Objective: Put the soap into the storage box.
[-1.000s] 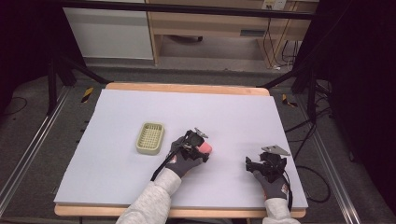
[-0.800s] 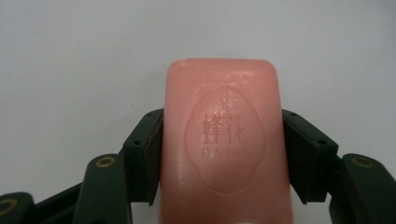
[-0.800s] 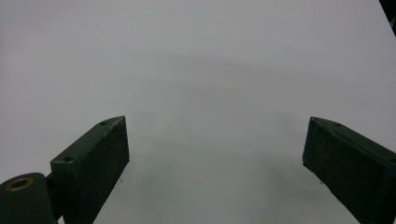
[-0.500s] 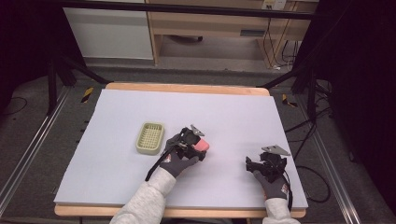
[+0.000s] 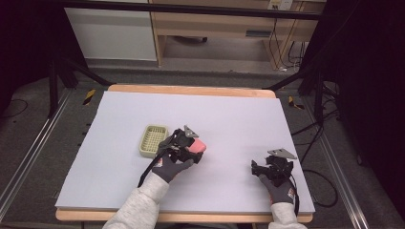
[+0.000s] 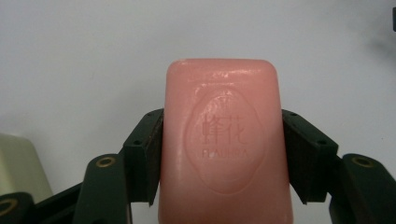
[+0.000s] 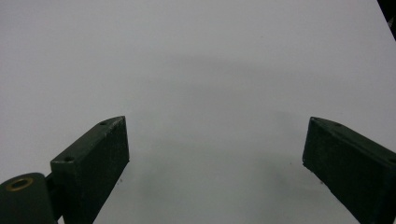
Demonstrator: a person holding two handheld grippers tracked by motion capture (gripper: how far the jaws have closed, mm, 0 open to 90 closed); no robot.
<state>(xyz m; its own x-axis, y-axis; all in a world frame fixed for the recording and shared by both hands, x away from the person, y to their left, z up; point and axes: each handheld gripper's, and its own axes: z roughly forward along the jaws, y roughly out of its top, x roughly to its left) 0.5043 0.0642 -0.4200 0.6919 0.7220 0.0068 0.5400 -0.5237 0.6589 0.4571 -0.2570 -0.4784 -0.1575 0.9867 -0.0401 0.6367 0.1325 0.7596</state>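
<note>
A pink bar of soap [image 6: 224, 140] with an oval stamp on its face sits between the jaws of my left gripper [image 6: 223, 154], whose pads press its two long sides. In the high view the left gripper [image 5: 188, 148] holds the pink soap [image 5: 198, 145] above the white table sheet, just right of a pale green slotted soap dish [image 5: 153, 140]. A corner of that dish [image 6: 18, 163] shows at the lower left of the left gripper view. My right gripper [image 7: 215, 154] stands open over bare sheet with nothing between its jaws; it rests near the front right, right gripper [image 5: 262, 168].
The white sheet [image 5: 239, 119] covers a wooden table top [image 5: 191, 89] whose edge shows at the back and front. Metal rails and cables run along both sides on the floor. A cabinet and shelf stand behind the table.
My left gripper has risen and moved left toward the soap dish with the soap in its jaws. The right gripper has kept still.
</note>
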